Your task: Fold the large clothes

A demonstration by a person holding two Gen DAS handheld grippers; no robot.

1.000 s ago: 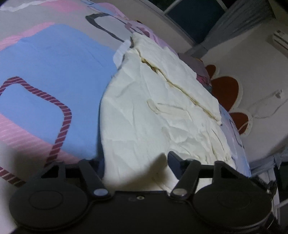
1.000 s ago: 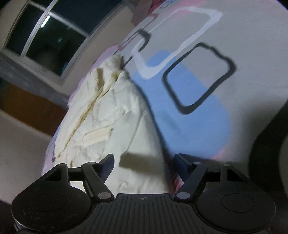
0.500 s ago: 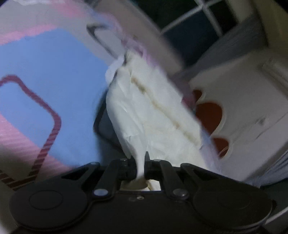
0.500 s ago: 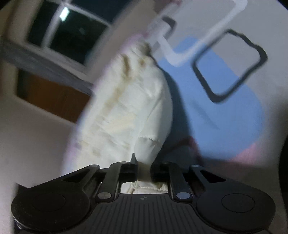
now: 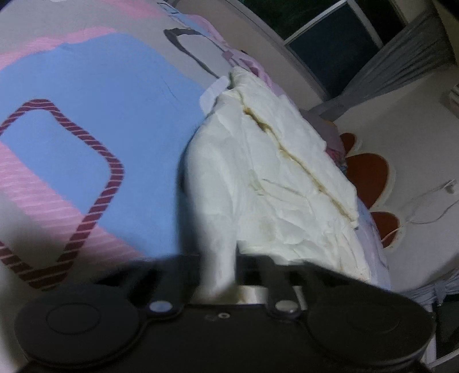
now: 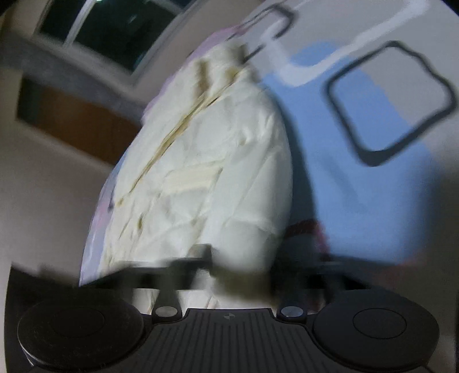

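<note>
The left gripper (image 5: pixel 218 266) and right gripper (image 6: pixel 241 266) each pinch a near corner of the cream jacket (image 5: pixel 275 183), whose long axis runs straight away across the patterned bedsheet (image 5: pixel 86 120) toward the window (image 5: pixel 330 37).

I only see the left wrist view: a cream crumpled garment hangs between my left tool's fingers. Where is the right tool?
Observer: The right tool is at the cream crumpled garment too, with cloth bunched between its fingers.
Operator: Is it clamped?
Observer: That view is too motion-blurred to tell; the fingers look partly apart.
Operator: What's beyond the garment there?
Observer: A brown panel below a dark window, to the garment's left.
</note>
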